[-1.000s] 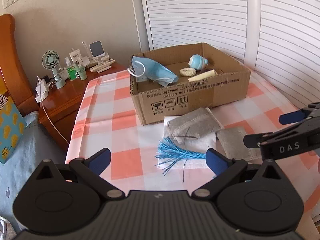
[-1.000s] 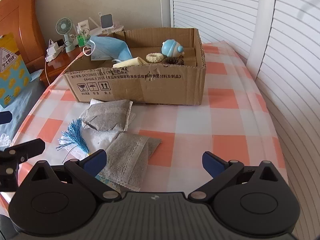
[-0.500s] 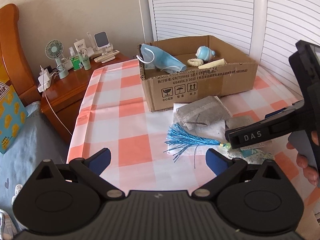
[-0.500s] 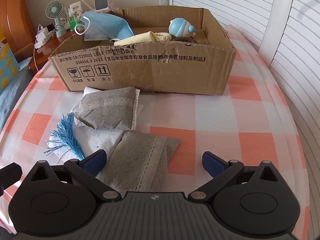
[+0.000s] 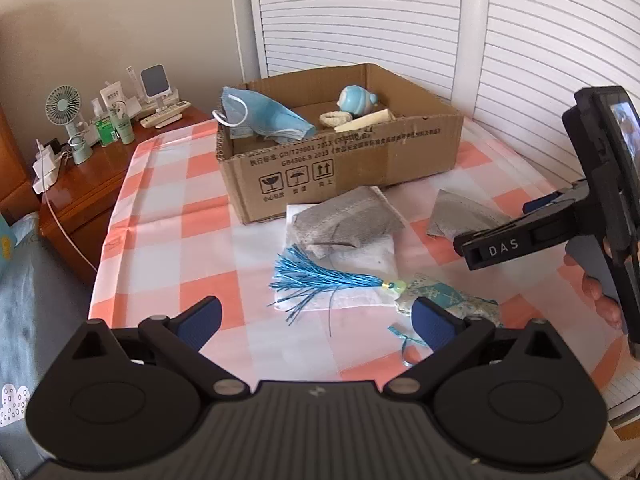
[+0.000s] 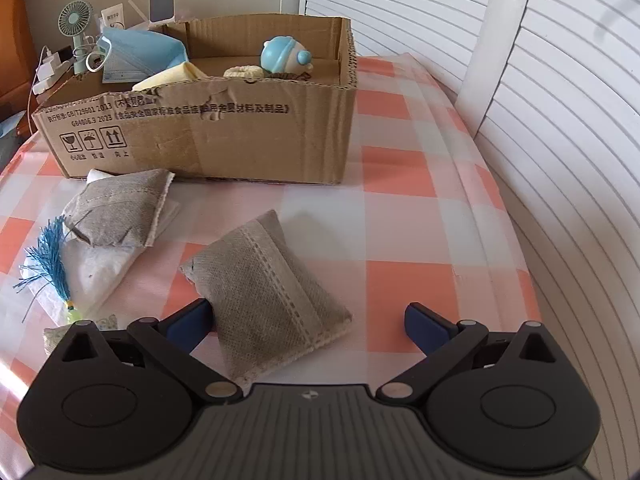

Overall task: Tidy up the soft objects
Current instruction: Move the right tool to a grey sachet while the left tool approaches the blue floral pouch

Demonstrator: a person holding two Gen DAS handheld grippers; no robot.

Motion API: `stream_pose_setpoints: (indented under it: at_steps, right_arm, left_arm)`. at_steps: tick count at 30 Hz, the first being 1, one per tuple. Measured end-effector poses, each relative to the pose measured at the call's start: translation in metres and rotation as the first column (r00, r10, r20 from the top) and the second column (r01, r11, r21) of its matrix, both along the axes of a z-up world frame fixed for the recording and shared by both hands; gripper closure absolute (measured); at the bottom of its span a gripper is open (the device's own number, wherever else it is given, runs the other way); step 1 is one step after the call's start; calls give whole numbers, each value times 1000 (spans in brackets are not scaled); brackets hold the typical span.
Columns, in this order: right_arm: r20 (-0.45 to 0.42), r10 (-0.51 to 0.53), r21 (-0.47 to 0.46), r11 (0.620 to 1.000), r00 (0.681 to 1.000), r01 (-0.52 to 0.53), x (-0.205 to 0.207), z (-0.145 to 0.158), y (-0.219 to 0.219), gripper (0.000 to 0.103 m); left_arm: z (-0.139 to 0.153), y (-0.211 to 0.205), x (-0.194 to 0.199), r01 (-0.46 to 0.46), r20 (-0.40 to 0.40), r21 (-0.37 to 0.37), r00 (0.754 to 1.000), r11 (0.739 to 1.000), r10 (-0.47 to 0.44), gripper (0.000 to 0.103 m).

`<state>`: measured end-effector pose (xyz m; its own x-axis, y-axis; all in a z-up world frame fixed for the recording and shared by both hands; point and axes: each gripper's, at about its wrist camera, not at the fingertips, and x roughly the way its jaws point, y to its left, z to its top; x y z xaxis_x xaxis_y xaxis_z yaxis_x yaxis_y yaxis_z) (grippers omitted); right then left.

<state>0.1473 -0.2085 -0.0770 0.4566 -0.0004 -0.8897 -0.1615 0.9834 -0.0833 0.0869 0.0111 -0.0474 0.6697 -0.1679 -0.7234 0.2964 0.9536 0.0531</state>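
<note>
right gripper (image 6: 306,322) wide open around grey pouch (image 6: 266,296), left gripper (image 5: 316,320) open over tassel (image 5: 316,278), box (image 6: 208,132) behind

Cardboard box (image 5: 352,168) front wall: printed "GB/T29601 2013" and "GB4806.9 2023" w/ a line of Chinese chars beside, partly torn. Below them, lower-left of wall: 3 handling icons (fragile glass, umbrella, up arrows), tiny captions unreadable. Right gripper (image 5: 500,246), right of box: "DAS" in white on finger.
</note>
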Motion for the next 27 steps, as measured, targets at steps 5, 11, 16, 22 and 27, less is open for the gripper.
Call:
stream_pose_setpoints:
  at_steps: [5,11,16,22,27]
  right_arm:
    - [3,4,16,1000,1000,-4,-1,-1,-13,0]
    - [16,23,32,999,1000,-24,-2,-2,-22,0]
    - [19,31,40,999,999,-32,-1,-2,-26,0]
    - [27,33,43,998,999,-34,-2,-3,-27,0]
    - [30,33,43,998,999,-34,-2,-2,-27,0]
  left_arm:
    - [-4,-16,5,46,-23,2,999,999,-46,2]
    - [-12,-43,14,119,-53,21,992,993,-118,2]
    - [-23,-64,22,166,-80,47,984,985,-162,2]
    - [-32,-74,27,186,-106,36,978,982,-181,2]
    - [-34,-62,23,161,-118,67,981,985,-152,2]
